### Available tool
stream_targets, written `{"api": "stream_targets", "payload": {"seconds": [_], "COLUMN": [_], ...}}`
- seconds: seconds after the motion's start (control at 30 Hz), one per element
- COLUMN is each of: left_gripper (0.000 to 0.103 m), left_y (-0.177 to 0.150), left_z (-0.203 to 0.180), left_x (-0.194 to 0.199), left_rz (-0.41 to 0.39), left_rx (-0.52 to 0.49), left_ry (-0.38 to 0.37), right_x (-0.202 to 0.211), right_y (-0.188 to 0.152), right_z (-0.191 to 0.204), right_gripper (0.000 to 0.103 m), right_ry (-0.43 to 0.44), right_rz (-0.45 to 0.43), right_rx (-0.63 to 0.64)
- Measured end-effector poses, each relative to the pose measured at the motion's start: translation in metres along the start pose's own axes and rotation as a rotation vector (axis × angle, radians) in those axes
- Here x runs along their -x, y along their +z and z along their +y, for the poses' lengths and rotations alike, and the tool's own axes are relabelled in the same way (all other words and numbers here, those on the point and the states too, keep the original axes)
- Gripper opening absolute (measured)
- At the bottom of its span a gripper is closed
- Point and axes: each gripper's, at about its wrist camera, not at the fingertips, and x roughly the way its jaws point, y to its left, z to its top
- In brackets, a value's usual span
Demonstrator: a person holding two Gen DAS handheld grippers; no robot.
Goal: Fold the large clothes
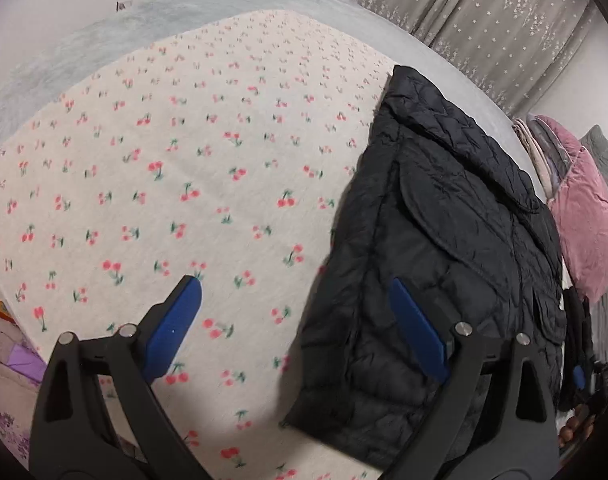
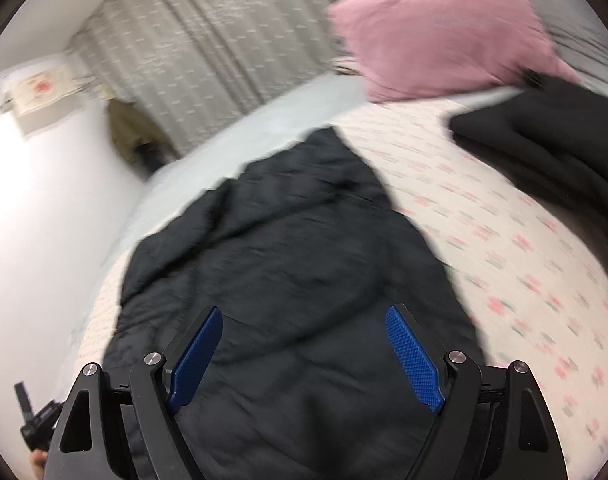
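A black quilted puffer jacket (image 1: 444,240) lies folded on a white cherry-print bedsheet (image 1: 184,168), at the right in the left wrist view. My left gripper (image 1: 296,292) is open and empty, above the sheet beside the jacket's left edge. In the blurred right wrist view the jacket (image 2: 288,248) fills the middle. My right gripper (image 2: 304,320) is open and empty just above the jacket.
A pink pillow (image 2: 436,32) lies at the bed's head, also seen in the left wrist view (image 1: 584,216). Another dark garment (image 2: 544,140) lies on the sheet (image 2: 524,248) at the right. Grey star-print curtains (image 1: 484,12) hang behind. A pale grey blanket (image 1: 104,32) covers the far bed.
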Motion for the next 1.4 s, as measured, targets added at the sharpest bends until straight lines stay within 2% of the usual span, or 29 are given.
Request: {"api": "stream_targets", "payload": {"seconds": [0.07,0.17,0.27,0.33,0.4,0.57,0.6,0.67,0.73,0.77,0.83,0.93,1.1,1.13,1.2,1.3,1.37,1.4], "left_gripper": [0.086,0.076,0.068,0.067,0.067,0.065,0.063,0.061,0.060,0.058,0.056,0.056,0.055,0.054,0.045,0.044,0.044,0.044], "left_y": [-0.006,-0.012,-0.020,-0.025,-0.030,-0.041,-0.043,-0.046,-0.047,-0.046,-0.047,-0.047,-0.050,-0.050,-0.051,-0.053,-0.054,-0.054], "left_z": [0.006,0.013,0.013,0.007,-0.003,-0.016,-0.018,-0.019,-0.019,-0.019,-0.016,-0.011,-0.010,-0.011,-0.015,-0.020,-0.022,-0.023], "left_x": [-0.002,-0.006,-0.010,-0.009,-0.008,-0.013,-0.016,-0.016,-0.015,-0.015,-0.013,-0.011,-0.011,-0.011,-0.012,-0.013,-0.013,-0.012], "left_rz": [0.031,0.075,0.122,0.130,0.134,0.163,0.169,0.168,0.163,0.163,0.162,0.160,0.166,0.167,0.169,0.161,0.158,0.155], "left_rx": [-0.006,0.012,0.044,0.032,0.004,-0.024,-0.028,-0.036,-0.044,-0.045,-0.038,-0.036,-0.048,-0.054,-0.069,-0.098,-0.109,-0.116], "left_ry": [-0.012,-0.049,-0.097,-0.115,-0.115,-0.114,-0.106,-0.096,-0.101,-0.104,-0.112,-0.120,-0.130,-0.132,-0.132,-0.110,-0.098,-0.090], "right_x": [0.009,0.022,0.029,0.029,0.030,0.033,0.032,0.026,0.015,0.011,0.016,0.027,0.023,0.022,0.021,0.023,0.023,0.021], "right_y": [-0.011,-0.025,-0.038,-0.049,-0.051,-0.053,-0.053,-0.054,-0.054,-0.053,-0.051,-0.052,-0.055,-0.056,-0.057,-0.055,-0.055,-0.056], "right_z": [-0.025,-0.055,-0.074,-0.089,-0.099,-0.103,-0.100,-0.091,-0.090,-0.093,-0.098,-0.111,-0.122,-0.123,-0.122,-0.108,-0.102,-0.103], "right_gripper": [0.085,0.085,0.085,0.085,0.084,0.080,0.077,0.059,0.014,0.013,0.007,0.006,0.006,0.006,0.006,0.011,0.018,0.027], "right_ry": [-0.058,-0.072,-0.130,-0.166,-0.128,-0.133,-0.129,-0.098,-0.018,-0.005,-0.007,0.021,0.037,0.037,0.026,-0.015,-0.001,0.019], "right_rz": [0.015,0.046,0.073,0.119,0.140,0.145,0.151,0.175,0.216,0.222,0.176,0.112,0.128,0.133,0.146,0.146,0.141,0.152], "right_rx": [-0.054,-0.143,-0.164,-0.212,-0.266,-0.260,-0.239,-0.196,-0.217,-0.243,-0.287,-0.385,-0.456,-0.465,-0.456,-0.371,-0.336,-0.344]}}
